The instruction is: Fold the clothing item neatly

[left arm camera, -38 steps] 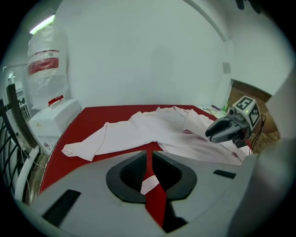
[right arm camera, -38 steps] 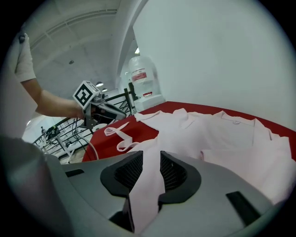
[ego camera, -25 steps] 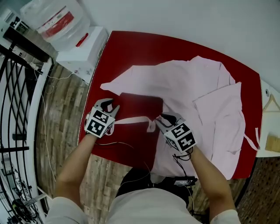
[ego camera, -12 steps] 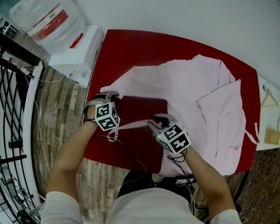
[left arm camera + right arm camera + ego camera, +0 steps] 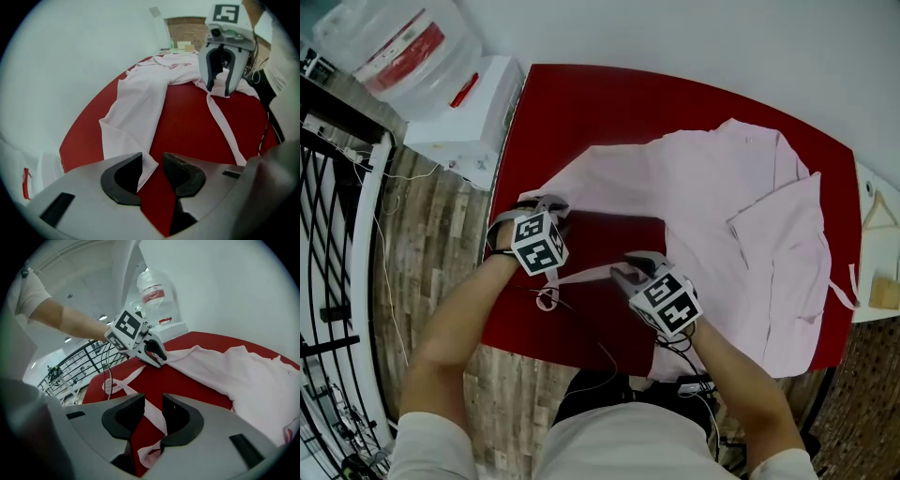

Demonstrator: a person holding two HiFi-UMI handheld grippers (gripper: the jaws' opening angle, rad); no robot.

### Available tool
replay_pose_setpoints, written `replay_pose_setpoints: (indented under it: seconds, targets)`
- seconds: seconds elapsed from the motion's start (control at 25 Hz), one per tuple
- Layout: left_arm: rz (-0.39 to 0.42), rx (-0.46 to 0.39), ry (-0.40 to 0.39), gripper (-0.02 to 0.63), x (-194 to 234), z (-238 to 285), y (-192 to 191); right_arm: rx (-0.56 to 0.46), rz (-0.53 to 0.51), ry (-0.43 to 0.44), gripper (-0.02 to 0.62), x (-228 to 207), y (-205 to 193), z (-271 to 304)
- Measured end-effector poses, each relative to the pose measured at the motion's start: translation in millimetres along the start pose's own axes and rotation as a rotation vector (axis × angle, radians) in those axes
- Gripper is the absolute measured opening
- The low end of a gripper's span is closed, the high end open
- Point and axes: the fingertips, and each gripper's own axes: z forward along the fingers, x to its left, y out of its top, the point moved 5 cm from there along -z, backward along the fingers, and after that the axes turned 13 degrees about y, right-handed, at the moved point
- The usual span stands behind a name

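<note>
Left gripper (image 5: 548, 208) tipped steeply down at the table's left side, bare forearm bent in behind it; jaws apart, just been opening, a sleeve (image 5: 577, 178) corner shows in the gap, pads not pressing on it. Right gripper (image 5: 628, 267) angled down toward the table middle, forearm straight behind; jaws apart, narrow strap (image 5: 581, 274) runs through the gap, not pinched. Pink garment (image 5: 722, 216) lies spread on the red table (image 5: 581, 103), mostly on the right half; thin soft cloth, light creases, one panel lapped over at right. Strap flat, ribbon-like, curled into a loop near the left gripper. Table top smooth, matte. Gripper bodies grey plastic, dark textured pads
</note>
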Motion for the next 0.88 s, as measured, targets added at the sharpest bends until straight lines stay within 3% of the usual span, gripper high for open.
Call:
replay_pose_setpoints:
  seconds: [0.44,0.48,0.52,0.56,0.64,0.88]
  targets:
    - [-0.123,0.029,-0.072,0.127,12.5,4.7,-11.4,-0.002,0.016,0.008,0.123,-0.6,-0.5,9.2]
    - [-0.13,0.037,-0.077,0.107,13.4,4.8,-11.7,-0.003,0.015,0.01,0.123,-0.2,0.0,10.4]
    - [-0.137,0.044,-0.079,0.033,14.4,4.8,-11.8,-0.003,0.014,0.012,0.123,0.3,0.8,11.4]
    - [-0.155,0.045,-0.085,0.029,15.2,4.6,-11.6,-0.004,0.012,0.014,0.123,0.8,1.9,12.3]
    - [-0.258,0.028,-0.124,0.025,18.0,2.9,-9.9,-0.008,0.006,0.019,0.123,1.5,5.7,14.6]
    - [-0.772,-0.104,-0.319,0.023,39.5,-10.3,3.3,-0.046,-0.02,0.032,0.123,1.1,21.7,32.3]
